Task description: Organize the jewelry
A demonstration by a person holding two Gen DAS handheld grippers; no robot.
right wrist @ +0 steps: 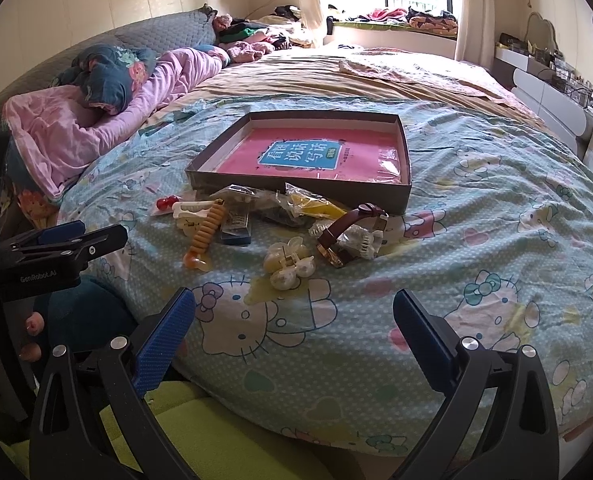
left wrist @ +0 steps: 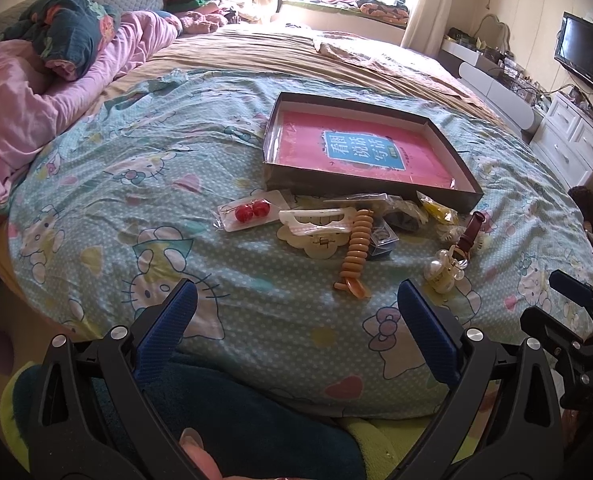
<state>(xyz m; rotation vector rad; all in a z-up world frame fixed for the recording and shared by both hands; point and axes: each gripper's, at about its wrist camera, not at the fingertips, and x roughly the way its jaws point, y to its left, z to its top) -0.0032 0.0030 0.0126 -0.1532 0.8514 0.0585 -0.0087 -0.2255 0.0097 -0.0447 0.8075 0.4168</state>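
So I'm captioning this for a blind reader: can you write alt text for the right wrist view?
An open tool hovers over a cartoon-cat bedspread strewn with jewelry: a pearl hair clip, a brown-strapped watch and an orange spiral hair tie. Behind them lies a shallow grey box.

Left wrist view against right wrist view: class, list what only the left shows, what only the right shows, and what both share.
Only the left wrist view shows the television on the right wall, the white drawers beneath it, and the red earrings' card in full.

Only the right wrist view shows the watch whole, strap looped, and printed lettering on the left gripper's body.

Both show the box with a pink book inside, the orange spiral tie, the pearl clip, the cartoon quilt, and both grippers open, holding nothing.
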